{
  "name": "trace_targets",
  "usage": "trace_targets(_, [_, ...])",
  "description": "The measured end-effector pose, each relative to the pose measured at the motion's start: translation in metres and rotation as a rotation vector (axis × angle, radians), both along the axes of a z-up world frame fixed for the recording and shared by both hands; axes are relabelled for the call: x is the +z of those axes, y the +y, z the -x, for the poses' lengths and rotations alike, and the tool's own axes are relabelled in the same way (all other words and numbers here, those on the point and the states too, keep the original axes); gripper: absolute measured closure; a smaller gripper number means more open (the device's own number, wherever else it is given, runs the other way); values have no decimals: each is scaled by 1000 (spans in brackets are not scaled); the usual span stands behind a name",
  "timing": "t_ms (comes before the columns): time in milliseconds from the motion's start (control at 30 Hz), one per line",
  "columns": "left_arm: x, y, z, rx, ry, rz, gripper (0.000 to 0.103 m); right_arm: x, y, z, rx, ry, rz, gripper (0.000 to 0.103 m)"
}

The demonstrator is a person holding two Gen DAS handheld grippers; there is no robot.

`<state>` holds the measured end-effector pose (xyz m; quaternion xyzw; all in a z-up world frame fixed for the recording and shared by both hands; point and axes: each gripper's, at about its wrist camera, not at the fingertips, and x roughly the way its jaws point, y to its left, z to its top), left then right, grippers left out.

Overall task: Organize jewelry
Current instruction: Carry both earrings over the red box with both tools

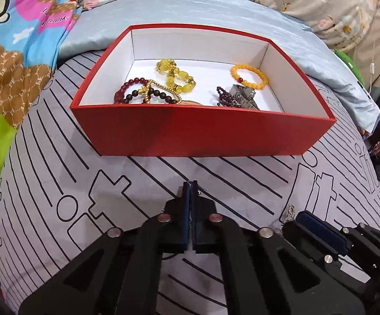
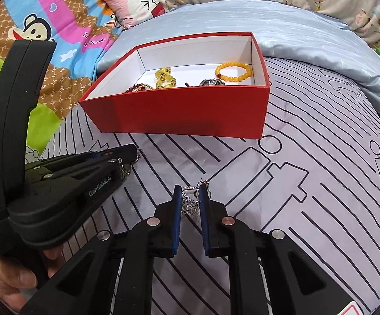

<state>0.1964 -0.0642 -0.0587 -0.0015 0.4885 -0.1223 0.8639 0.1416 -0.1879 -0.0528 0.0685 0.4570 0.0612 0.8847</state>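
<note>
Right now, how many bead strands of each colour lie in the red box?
Yellow beads: 1
Orange beads: 1
Dark red beads: 1
Dark brown beads: 1
Gold beads: 1
Purple beads: 1
Total: 6

The left gripper (image 1: pixel 190 183) hangs low near the front edge of the bed, its blue-padded fingers (image 1: pixel 187 197) pressed together. Just beside it, the right gripper (image 2: pixel 191 191) holds its fingers (image 2: pixel 177 199) slightly parted. A bare hand (image 2: pixel 14 281) grips the left gripper's handle.
</note>
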Motion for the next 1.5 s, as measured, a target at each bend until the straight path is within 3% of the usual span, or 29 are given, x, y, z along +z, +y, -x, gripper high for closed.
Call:
trace_targets(233, [13, 6, 6, 18, 3, 22, 103, 10, -4, 5, -6, -21, -2, 91])
trace_targets(533, [53, 15, 16, 27, -60, 46, 103, 44, -9, 10, -13, -97, -6, 91])
trace_targets(833, [77, 41, 22, 66, -100, 63, 103, 55, -7, 15, -10, -120, -1, 91])
trace_targets(1100, [102, 54, 11, 74, -147, 61, 103, 81, -11, -4, -8, -174, -1, 91])
trace_targets(1200, [88, 49, 12, 42, -111, 70, 102, 84, -12, -5, -12, -181, 5, 91])
trace_targets(1267, [72, 43, 15, 22, -81, 76, 95, 80, -13, -3, -16, -172, 7, 91])
trace_targets(1333, [54, 35, 17, 12, -52, 69, 70, 73, -17, 1, -25, -152, 1, 91])
trace_targets(1500, [15, 8, 14, -36, -6, 22, 68, 56, -26, 7, -43, -109, -6, 91])
